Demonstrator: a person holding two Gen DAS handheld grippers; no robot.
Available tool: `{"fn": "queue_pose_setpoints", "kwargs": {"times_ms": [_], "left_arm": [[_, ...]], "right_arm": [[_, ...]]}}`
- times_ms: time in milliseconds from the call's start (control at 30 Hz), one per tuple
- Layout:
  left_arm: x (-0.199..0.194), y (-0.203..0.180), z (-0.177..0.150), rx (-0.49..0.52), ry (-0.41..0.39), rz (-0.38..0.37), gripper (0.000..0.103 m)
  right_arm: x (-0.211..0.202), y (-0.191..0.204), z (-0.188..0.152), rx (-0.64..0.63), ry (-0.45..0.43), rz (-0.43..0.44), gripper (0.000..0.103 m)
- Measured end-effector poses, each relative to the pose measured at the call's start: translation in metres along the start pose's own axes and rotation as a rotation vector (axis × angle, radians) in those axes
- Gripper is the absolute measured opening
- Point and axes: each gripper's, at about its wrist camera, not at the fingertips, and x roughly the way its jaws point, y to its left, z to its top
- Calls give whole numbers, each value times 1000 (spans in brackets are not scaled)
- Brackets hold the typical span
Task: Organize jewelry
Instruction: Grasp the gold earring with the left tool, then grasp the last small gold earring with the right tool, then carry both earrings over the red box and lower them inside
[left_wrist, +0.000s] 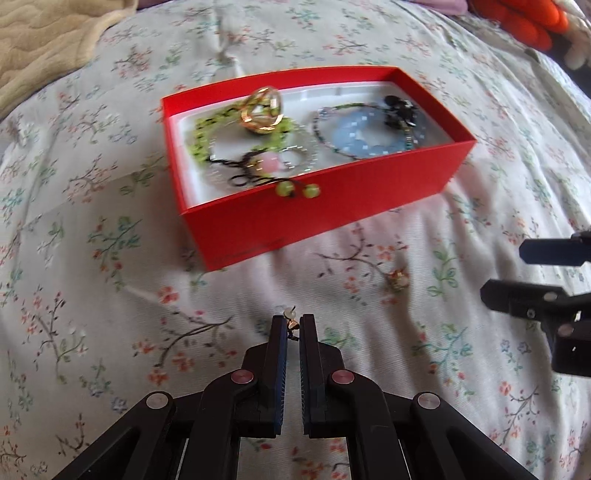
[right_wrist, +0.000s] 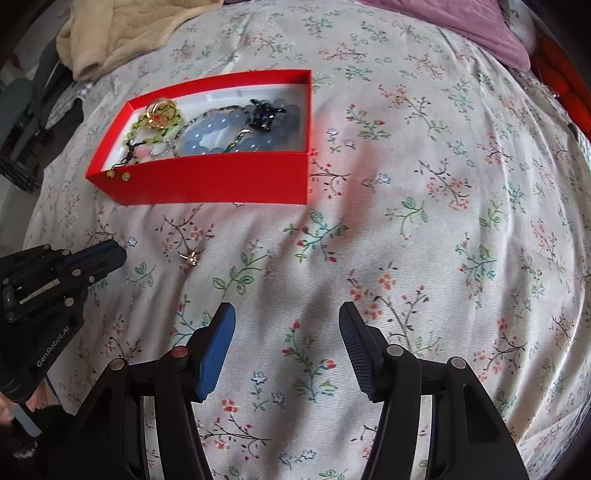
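A red box (left_wrist: 332, 199) lies on the flowered bedsheet and holds a gold ring piece (left_wrist: 264, 109), a green bead bracelet (left_wrist: 201, 138), a blue bead bracelet (left_wrist: 365, 138) and a black piece (left_wrist: 400, 110). Two green beads (left_wrist: 295, 190) hang over its front wall. My left gripper (left_wrist: 293, 325) is shut on a small pearl-and-gold earring (left_wrist: 289, 313), just in front of the box. A second small gold earring (left_wrist: 397, 280) (right_wrist: 192, 258) lies loose on the sheet to its right. My right gripper (right_wrist: 286, 314) stands open over bare sheet with nothing between its fingers.
The bedsheet (right_wrist: 406, 221) is soft and creased. A beige blanket (left_wrist: 40, 40) is bunched at the far left, a purple cloth (right_wrist: 461, 29) and an orange item (left_wrist: 517, 18) at the far right. In the right wrist view the left gripper (right_wrist: 92, 260) sits at the left edge.
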Motion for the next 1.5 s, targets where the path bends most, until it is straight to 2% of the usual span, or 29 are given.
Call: {"fn": "queue_pose_setpoints", "kwargs": {"times_ms": [333,467,533,767,967,1500], "left_arm": [[-3,18,-4,-32,19,37,2],[-3,24,-4,-43,21,34,2],[-4,25,-4,-46,21,35,2],[-6,28,-6,-52,21,33,2],[-6,29,-6,-56,23,32,2],[-12,32,-2,-78,-4,26,2]], "right_arm": [[18,45,9,-108,-33,71,59],[26,56,12,-139,-46,92,42],[29,61,14,-150,-57,83,40],[34,64,17,-165,-74,60,19],[35,70,19,-185,-76,52,5],[13,59,18,-147,-92,74,4]]}}
